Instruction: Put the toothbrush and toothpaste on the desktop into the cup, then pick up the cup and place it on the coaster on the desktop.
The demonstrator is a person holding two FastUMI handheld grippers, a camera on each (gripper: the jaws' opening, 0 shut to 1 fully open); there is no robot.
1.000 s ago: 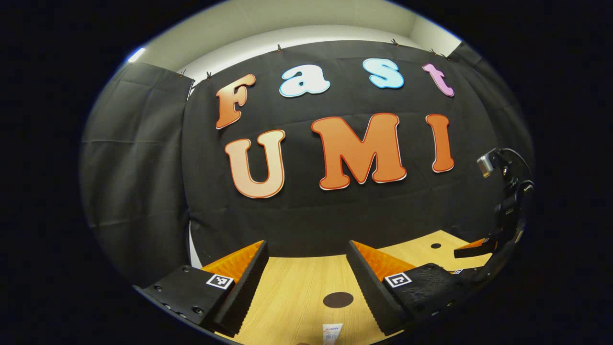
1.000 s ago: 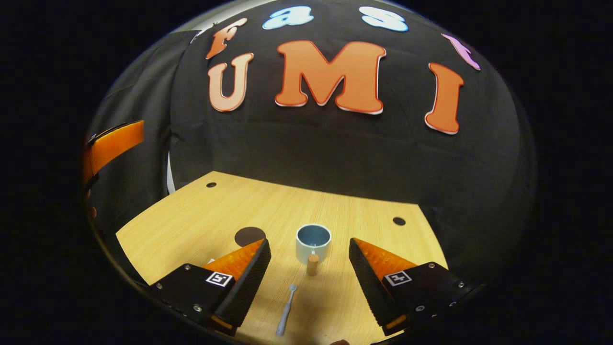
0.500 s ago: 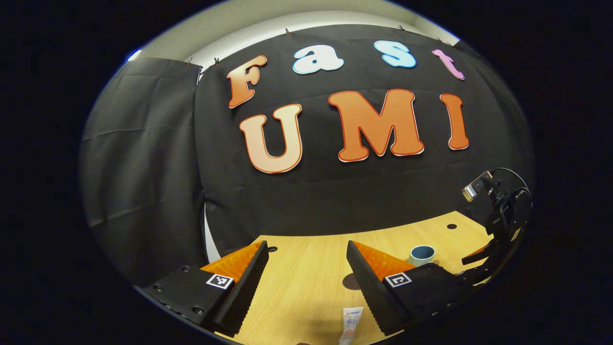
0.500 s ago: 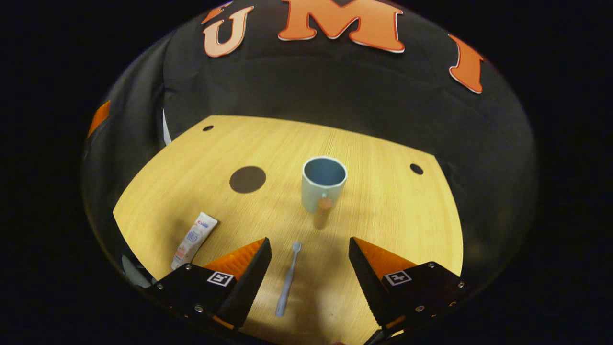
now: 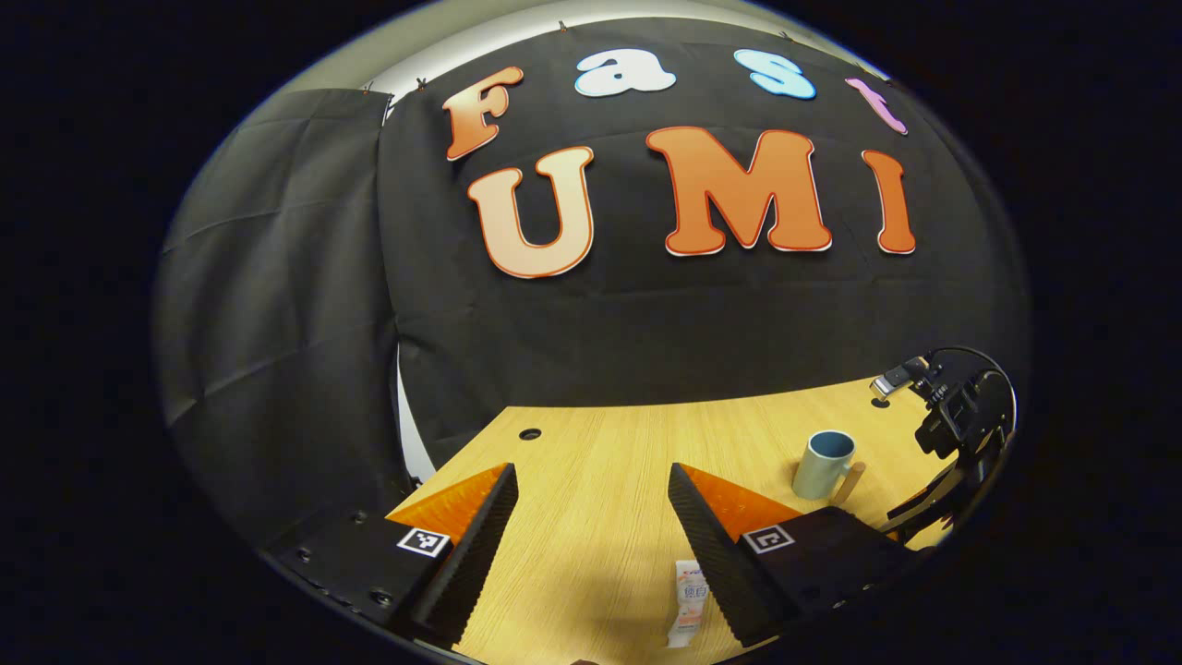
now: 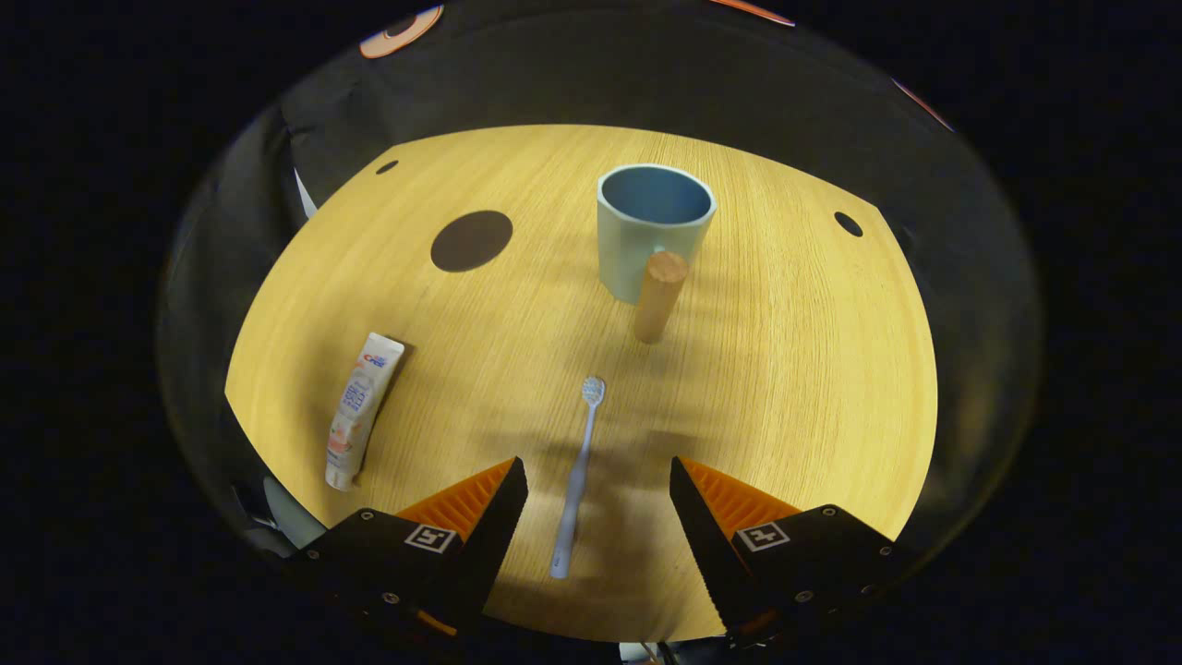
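1. While the right gripper (image 6: 598, 503) hangs over the wooden surface (image 6: 785, 369), its fingers are spread wide with nothing between the pads; the toothbrush (image 6: 577, 476) lies flat on the surface in the gap below them, bristle head pointing away toward the cup.
2. Cup (image 6: 652, 229), pale blue-green mug with a wooden handle (image 6: 658, 297), stands upright beyond the toothbrush head, handle toward the camera, apart from the brush.
3. Toothpaste tube (image 6: 360, 406) lies flat near the surface's left edge in the right gripper view, well apart from the toothbrush.
4. Coaster (image 6: 471, 240), a dark round disc, sits left of the cup, apart from it, nothing on it.
5. Left gripper (image 5: 591, 517) also has its fingers wide apart, holding nothing; the toothpaste tube (image 5: 688, 600) lies on the surface just beside its right finger.
6. In the left gripper view the cup (image 5: 822, 465) stands far right, with the other gripper's body near it at the edge.
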